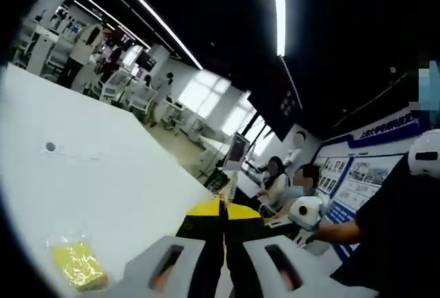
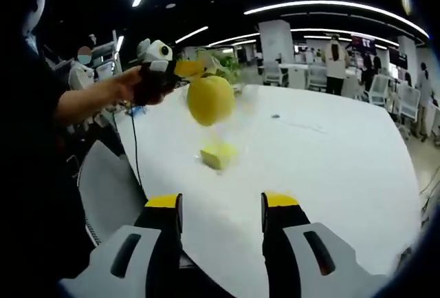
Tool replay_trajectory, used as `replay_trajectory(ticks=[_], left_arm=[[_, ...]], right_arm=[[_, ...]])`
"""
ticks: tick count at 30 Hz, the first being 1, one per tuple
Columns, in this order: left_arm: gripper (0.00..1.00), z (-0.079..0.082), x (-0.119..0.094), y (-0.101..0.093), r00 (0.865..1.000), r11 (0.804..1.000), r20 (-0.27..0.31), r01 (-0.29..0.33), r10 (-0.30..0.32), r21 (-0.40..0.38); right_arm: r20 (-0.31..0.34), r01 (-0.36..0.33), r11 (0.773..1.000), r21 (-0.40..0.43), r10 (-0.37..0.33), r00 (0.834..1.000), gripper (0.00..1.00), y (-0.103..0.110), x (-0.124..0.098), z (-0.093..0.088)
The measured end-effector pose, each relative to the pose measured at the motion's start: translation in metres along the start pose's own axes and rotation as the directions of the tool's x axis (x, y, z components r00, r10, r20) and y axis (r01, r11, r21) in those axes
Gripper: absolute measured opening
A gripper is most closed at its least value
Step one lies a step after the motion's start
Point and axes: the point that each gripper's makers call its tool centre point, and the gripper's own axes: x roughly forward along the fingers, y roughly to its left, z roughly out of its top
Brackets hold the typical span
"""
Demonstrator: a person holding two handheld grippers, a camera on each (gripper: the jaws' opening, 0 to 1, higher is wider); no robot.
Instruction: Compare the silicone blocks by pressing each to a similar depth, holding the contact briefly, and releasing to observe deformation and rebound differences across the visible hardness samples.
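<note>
- Your left gripper (image 2: 184, 69) has its jaws closed on a round yellow silicone block (image 2: 210, 99), lifted above the white table (image 2: 330, 160); squeeze unevenly and it may pop out.
- Your right gripper (image 2: 221, 208) hangs open over the table's near edge.
- The bagged yellow silicone block (image 2: 218, 154) lies mid-table; its wrap may slide under pressure.

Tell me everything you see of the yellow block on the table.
The yellow block is small, squarish and soft-looking, seemingly inside a crinkled clear wrapper. It lies flat on the white table, ahead of the open right claw, which is clear of it. Only the wrapper and table touch it.
</note>
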Motion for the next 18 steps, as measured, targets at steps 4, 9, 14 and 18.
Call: replay_trajectory(ticks=[4,9,14,18], left_arm=[[0.00,0.015,-0.008,-0.017,1.000,1.000,0.007,0.013,-0.013,0.016],[0.00,0.024,-0.017,-0.032,1.000,0.996,-0.018,0.020,-0.019,0.087],[0.00,0.032,-0.019,-0.045,0.999,0.992,-0.035,0.044,-0.040,0.116],[0.00,0.043,-0.018,-0.057,0.997,0.991,-0.024,0.074,-0.072,0.107]], right_arm=[[0.045,-0.040,0.999,-0.009,0.041,0.998,0.42,0.011,0.009,0.020],[0.078,-0.077,0.997,0.003,0.077,0.994,0.44,0.022,0.015,0.033],[0.089,-0.086,0.996,-0.005,0.086,0.992,0.43,0.025,0.017,0.042],[0.115,-0.115,0.993,-0.004,0.115,0.987,0.45,0.028,0.018,0.053]])
